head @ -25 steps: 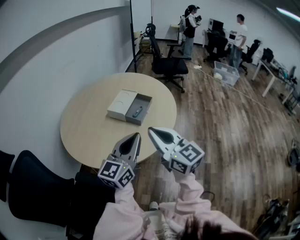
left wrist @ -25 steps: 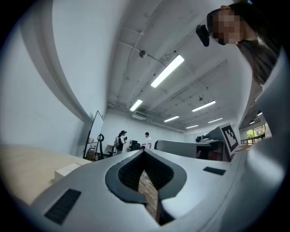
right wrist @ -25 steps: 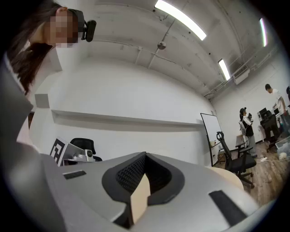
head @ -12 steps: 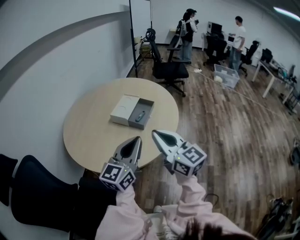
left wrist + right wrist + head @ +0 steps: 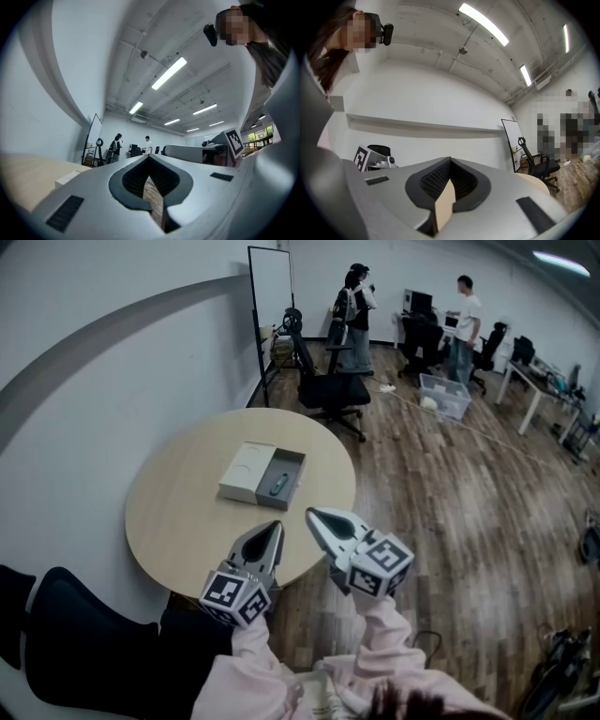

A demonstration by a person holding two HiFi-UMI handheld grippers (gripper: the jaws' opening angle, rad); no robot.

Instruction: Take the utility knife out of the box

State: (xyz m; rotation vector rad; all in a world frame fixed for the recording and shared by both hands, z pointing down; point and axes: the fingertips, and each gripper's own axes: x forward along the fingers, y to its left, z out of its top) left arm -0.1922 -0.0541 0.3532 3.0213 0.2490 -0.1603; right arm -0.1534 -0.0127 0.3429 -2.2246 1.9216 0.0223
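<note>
The box (image 5: 286, 457) lies on the table (image 5: 178, 521) toward its far right part, with the lid (image 5: 246, 472) just beside it on the left. The utility knife (image 5: 277, 487) lies in the box. The left tongs (image 5: 275, 527) and right tongs (image 5: 312, 515) hang side by side at the table's near edge, apart from the box. An office chair (image 5: 330, 388) stands behind the table, and a whiteboard (image 5: 270, 282) stands farther back by the wall.
</note>
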